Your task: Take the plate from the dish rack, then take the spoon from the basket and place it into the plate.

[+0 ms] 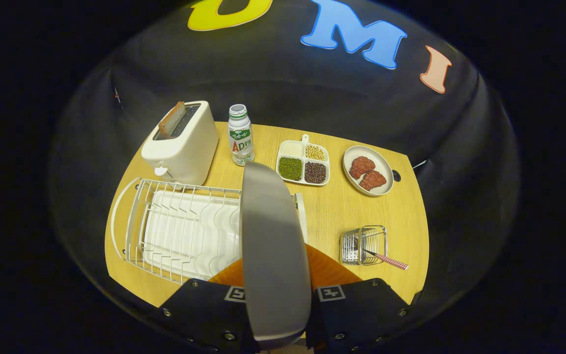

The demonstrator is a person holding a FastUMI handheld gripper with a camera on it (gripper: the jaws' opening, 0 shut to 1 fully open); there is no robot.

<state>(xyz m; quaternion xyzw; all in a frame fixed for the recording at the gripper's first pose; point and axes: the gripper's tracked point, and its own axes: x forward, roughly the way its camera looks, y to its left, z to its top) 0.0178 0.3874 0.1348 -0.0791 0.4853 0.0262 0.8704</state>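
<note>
Between the 2 fingers of the hand-held gripper (275,295) stood the plate (273,246), clamped edge-on above the dish rack (180,228) and hiding its right end. On the tabletop (342,216) the basket (363,244) held the spoon (386,258) — bowl hidden, handle poking out.

plate (273,246) – hides dish rack's (175,226) right end | spoon (386,258) bowl – hidden in basket (361,243)
</note>
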